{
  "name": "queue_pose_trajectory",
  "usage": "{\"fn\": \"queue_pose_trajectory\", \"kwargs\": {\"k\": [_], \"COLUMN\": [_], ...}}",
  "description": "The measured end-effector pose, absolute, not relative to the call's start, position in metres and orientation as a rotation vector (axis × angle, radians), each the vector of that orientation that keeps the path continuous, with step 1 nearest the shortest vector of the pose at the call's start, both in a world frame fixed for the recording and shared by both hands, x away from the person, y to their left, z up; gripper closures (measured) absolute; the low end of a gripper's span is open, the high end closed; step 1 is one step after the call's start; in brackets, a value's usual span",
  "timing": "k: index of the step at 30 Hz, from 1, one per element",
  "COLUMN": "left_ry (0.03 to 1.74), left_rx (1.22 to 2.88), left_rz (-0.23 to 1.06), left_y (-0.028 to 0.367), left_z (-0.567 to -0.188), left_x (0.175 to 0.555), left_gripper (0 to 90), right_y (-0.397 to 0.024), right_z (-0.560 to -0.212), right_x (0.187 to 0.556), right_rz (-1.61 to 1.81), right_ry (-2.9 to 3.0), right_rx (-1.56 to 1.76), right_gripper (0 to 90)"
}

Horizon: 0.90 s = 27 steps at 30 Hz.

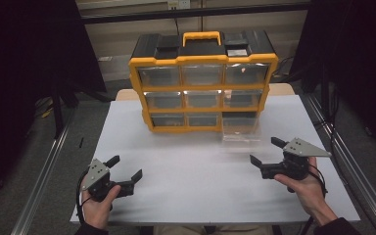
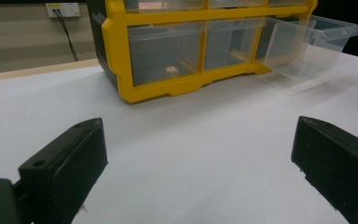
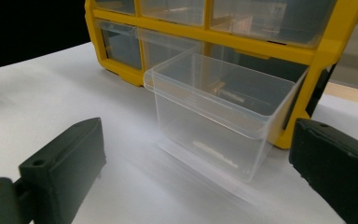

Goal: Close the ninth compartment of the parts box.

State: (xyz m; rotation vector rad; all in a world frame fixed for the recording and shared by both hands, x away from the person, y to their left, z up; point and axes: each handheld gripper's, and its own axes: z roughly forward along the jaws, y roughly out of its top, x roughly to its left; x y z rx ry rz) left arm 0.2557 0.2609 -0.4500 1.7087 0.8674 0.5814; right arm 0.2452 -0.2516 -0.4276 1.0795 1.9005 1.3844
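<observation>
One drawer (image 3: 223, 112) stands pulled out at the bottom right of the yellow cabinet (image 1: 203, 58) toward the table's (image 1: 186, 196) far edge, whilst my right claw (image 1: 267, 157) and left claw (image 1: 125, 169) gape empty near it, nothing yet grasped.

Clear plastic drawer (image 3: 223, 109), open-topped and upright, pulled most of the way out of the bottom-right slot of a yellow-and-black organiser (image 1: 203, 81) with 9 clear drawers in 3 rows, standing upright at the white table's far middle.
</observation>
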Motion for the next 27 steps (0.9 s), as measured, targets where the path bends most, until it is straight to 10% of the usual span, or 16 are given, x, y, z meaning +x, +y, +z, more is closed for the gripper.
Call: {"fn": "queue_pose_trajectory", "kwargs": {"k": [27], "left_ry": [0.871], "left_rx": [1.709], "left_rz": [0.583], "left_y": [0.262], "left_z": [-0.449], "left_x": [0.256], "left_gripper": [2.8], "right_y": [-0.236], "right_z": [-0.433], "right_x": [0.268], "right_rz": [1.422], "right_ry": [1.992], "right_rx": [1.046], "right_gripper": [48.1]}}
